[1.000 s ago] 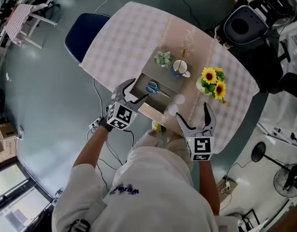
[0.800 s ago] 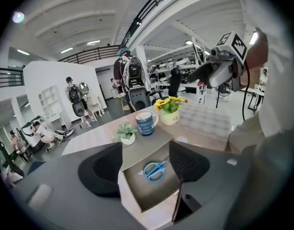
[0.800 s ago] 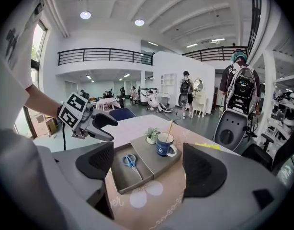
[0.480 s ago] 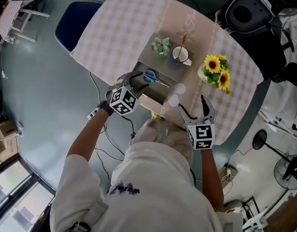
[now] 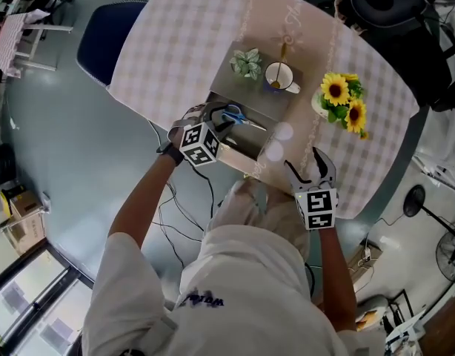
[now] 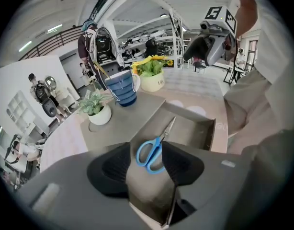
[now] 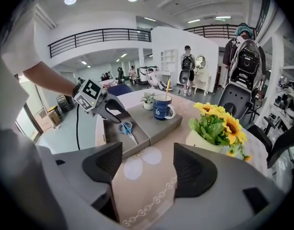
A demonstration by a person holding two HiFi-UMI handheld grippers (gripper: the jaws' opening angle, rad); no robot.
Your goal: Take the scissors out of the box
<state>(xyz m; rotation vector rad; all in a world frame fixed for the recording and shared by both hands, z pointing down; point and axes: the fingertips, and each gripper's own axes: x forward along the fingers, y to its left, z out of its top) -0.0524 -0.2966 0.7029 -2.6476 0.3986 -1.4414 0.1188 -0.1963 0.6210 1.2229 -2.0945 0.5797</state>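
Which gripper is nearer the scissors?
Left. Left gripper, jaws closing, hangs at the scissors in the box, not gripping. Right gripper, closing empty, hangs beside the box over the runner.

Table (image 5: 183, 43) with box (image 5: 251, 95), sunflowers (image 5: 340, 93)

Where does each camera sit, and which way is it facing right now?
Head view: on the person's head, looking steeply down at the table; shows torso, arms, left gripper, right gripper.
Left gripper view: on that gripper, aimed down at the scissors in the box; own jaws, just closing, grip nothing.
Right gripper view: on that gripper, aimed across the table toward the box; own jaws, also closing, empty.
Shared: all show the scissors; each gripper view shows the other gripper.
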